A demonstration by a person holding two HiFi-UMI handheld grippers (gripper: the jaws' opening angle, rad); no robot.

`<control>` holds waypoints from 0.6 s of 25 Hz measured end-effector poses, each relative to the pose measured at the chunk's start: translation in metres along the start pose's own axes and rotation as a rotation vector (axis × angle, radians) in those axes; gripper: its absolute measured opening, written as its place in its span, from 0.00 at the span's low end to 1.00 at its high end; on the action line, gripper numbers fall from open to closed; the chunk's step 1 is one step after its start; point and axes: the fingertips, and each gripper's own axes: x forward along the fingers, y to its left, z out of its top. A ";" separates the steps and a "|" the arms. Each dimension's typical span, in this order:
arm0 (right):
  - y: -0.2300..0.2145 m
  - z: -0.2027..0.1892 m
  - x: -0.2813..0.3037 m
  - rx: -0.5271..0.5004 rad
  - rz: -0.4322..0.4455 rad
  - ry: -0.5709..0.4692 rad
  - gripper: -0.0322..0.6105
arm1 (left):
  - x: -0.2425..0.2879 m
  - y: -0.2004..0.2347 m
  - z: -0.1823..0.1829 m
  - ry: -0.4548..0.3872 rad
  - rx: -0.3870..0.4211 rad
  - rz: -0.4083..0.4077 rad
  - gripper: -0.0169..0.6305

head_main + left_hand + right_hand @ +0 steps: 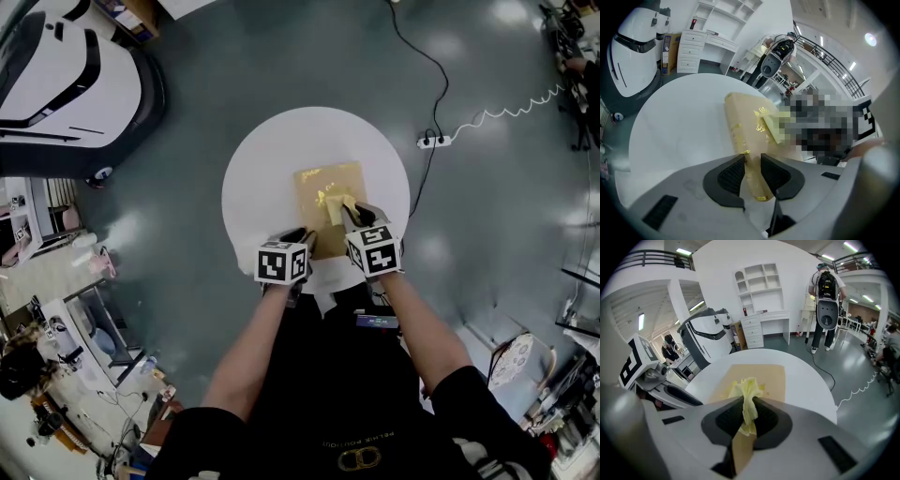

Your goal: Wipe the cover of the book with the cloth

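Book [319, 183] on round white table [262, 178] (grey floor [187, 141]).

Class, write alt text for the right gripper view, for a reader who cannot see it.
The right gripper pinches a crumpled yellow cloth over a tan book lying flat on a round white table. White shelves and drawers stand behind.

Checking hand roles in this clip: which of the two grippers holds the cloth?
The right gripper: its jaws pinch the yellow cloth over the book. The left gripper instead grips the book at its near edge, with no cloth.
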 end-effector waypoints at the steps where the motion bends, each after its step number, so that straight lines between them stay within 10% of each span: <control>1: -0.003 -0.001 -0.001 0.005 -0.006 0.000 0.19 | 0.000 0.000 0.000 0.000 -0.001 -0.002 0.19; 15: -0.042 -0.012 -0.018 0.051 -0.074 -0.008 0.19 | -0.002 -0.002 0.001 -0.010 -0.017 -0.008 0.19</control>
